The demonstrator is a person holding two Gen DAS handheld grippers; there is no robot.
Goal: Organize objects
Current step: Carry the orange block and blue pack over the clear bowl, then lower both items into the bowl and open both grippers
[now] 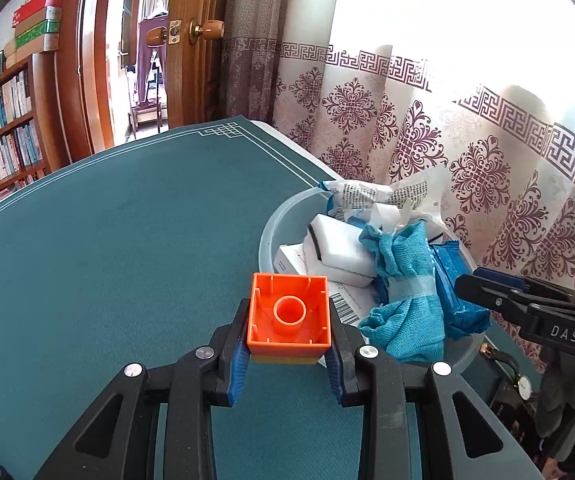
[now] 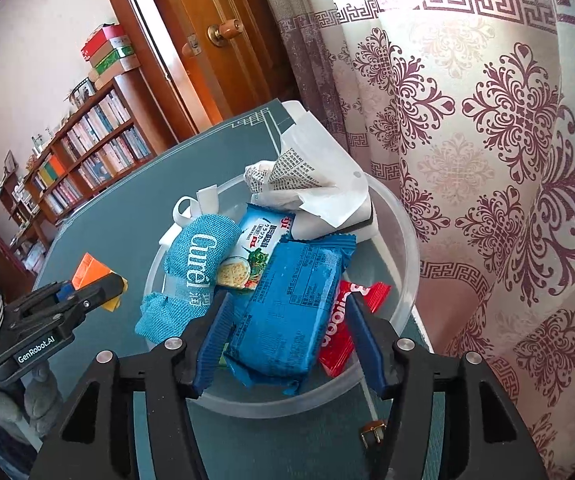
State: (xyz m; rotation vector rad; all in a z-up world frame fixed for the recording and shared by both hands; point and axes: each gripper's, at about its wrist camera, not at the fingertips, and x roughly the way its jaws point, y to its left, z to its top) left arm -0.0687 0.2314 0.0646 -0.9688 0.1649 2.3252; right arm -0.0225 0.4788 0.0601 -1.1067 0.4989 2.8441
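My left gripper (image 1: 289,354) pinches the orange block (image 1: 290,314) beside the nearly full tub (image 2: 397,240); my right gripper's (image 2: 287,344) jaws hang spread over it. The block looks last.

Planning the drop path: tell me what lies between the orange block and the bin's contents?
Only the bin's translucent near rim, seen in the left wrist view; the orange block, held in the left tongs, sits just outside it.

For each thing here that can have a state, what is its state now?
left gripper: shut on orange block
orange block: held, hollow side toward camera
right gripper: open, over the tub
plastic tub: full of packets and cloth
blue cloth: rolled, taped
door: open
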